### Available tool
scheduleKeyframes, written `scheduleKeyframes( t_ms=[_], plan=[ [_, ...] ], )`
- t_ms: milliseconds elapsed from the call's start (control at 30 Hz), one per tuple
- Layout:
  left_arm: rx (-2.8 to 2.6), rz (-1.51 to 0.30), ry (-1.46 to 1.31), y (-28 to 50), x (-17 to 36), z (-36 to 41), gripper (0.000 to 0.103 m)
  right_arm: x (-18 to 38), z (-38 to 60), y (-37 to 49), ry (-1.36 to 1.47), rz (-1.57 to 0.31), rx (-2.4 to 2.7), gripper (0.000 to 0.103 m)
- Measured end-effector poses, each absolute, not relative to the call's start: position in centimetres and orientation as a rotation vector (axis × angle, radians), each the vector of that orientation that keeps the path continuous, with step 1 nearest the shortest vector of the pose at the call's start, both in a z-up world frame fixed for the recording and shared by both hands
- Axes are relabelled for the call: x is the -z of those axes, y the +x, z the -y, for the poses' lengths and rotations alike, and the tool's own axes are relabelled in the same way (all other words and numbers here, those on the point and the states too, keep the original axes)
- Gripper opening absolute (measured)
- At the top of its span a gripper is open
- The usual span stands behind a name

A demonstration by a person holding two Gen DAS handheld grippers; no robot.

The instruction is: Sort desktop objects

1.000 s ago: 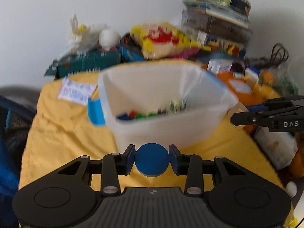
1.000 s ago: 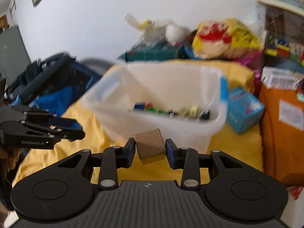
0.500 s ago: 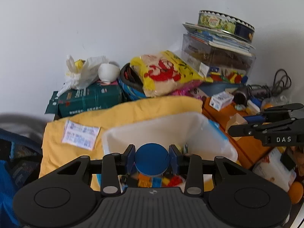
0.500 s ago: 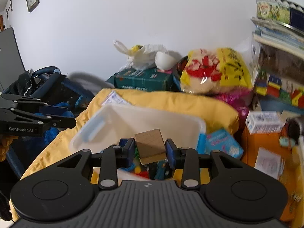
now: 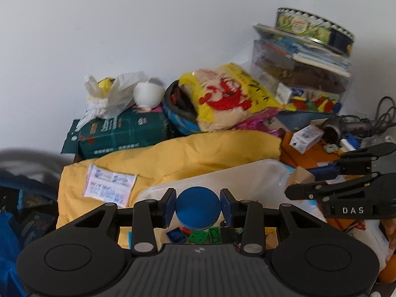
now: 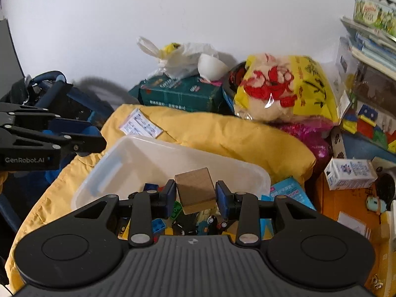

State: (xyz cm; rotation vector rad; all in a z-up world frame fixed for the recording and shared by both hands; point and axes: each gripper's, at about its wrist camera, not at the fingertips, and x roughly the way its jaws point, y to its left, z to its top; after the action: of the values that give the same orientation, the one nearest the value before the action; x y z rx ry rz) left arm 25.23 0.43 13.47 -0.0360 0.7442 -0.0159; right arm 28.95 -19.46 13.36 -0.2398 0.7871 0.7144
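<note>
— White wall behind, heaps of clutter on a yellow cloth, and both tools hang over the translucent plastic bin. Start at the tools: what have they got?

— The left gripper has the round blue wooden disc between its blue pads, and its jaws are opening; I see slim gaps on both sides, so the pads no longer press it. The right gripper pinches the brown wooden block, which sits tilted, with a narrow gap showing at one pad.

— What could go wrong?

— The disc could roll on landing among the small coloured toy bricks below and bounce out, I'd guess, if it falls edge-on. The block is held crookedly, so it might twist loose early. The two tools are close, too; the right one's black fingers reach in just beside the bin's far corner in the left view, so a bump is possible.

— And against a second ago?

— Then the bin stood ahead of both tools, its front wall in full sight, with the disc firmly clamped. Now both have come up and over it, looking down onto the bricks, and the left jaws have widened.
</note>
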Motion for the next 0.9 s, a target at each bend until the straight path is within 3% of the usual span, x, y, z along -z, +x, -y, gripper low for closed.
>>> scheduleKeyframes(
  t_ms=[33, 67, 100, 133, 167, 300, 900],
  plan=[
    [0.0, -0.766, -0.033, 25.6, -13.2, -0.4, 0.073, -13.1, 19.3, 29.3, -0.243, -0.804, -0.71, 0.043],
    [-0.01, -0.795, -0.031, 26.1, -12.8, -0.4, 0.082, -12.7, 19.1, 29.6, -0.248, -0.823, -0.706, 0.061],
    [-0.015, -0.835, -0.032, 26.6, -12.2, -0.4, 0.087, -12.5, 18.9, 29.9, -0.251, -0.836, -0.7, 0.074],
    [-0.009, -0.869, -0.042, 27.2, -11.6, -0.5, 0.087, -12.3, 18.8, 30.0, -0.248, -0.836, -0.69, 0.093],
    [0.001, -0.897, -0.049, 27.6, -11.0, -0.6, 0.087, -12.2, 18.8, 30.1, -0.246, -0.827, -0.684, 0.1],
    [-0.025, -0.996, -0.084, 29.3, -9.0, -1.1, 0.087, -11.6, 18.4, 30.6, -0.267, -0.873, -0.673, 0.103],
    [-0.105, -1.061, -0.125, 30.7, -7.8, -0.8, 0.087, -9.8, 18.5, 31.3, -0.31, -0.979, -0.648, 0.103]
  ],
)
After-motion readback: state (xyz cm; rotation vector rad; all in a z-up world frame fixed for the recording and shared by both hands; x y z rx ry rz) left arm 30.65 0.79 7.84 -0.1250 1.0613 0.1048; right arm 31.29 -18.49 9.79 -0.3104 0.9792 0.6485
